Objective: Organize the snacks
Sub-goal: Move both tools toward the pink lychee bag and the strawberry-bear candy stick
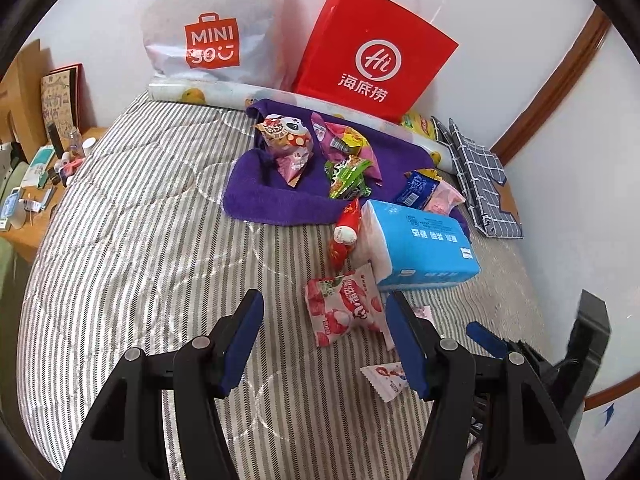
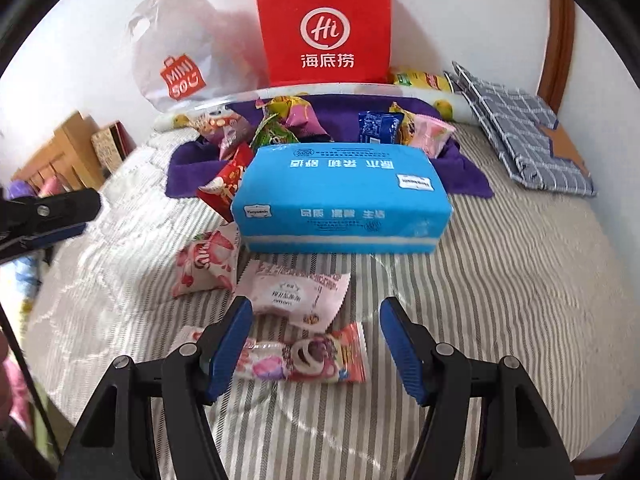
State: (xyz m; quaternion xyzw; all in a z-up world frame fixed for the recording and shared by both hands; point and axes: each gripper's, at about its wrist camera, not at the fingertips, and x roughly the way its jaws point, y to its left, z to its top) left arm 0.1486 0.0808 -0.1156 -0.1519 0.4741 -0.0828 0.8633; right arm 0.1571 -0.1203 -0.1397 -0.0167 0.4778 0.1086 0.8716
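Several snack packets lie on a purple towel (image 1: 260,196) and on the striped bed. My left gripper (image 1: 324,322) is open and empty; a pink lychee snack bag (image 1: 344,308) lies just beyond and between its fingertips. My right gripper (image 2: 316,324) is open and empty above a pale pink pastry packet (image 2: 292,292) and a pink-red swirl snack packet (image 2: 308,356). The lychee bag also shows in the right wrist view (image 2: 208,264). A red snack packet (image 1: 346,232) leans against a blue tissue pack (image 1: 420,244), which also shows in the right wrist view (image 2: 340,196).
A red paper bag (image 1: 372,56) and a white plastic bag (image 1: 216,28) stand against the wall. A folded plaid cloth (image 1: 476,172) lies at the right. A cluttered wooden desk (image 1: 32,184) stands left of the bed. The right gripper shows in the left wrist view (image 1: 492,340).
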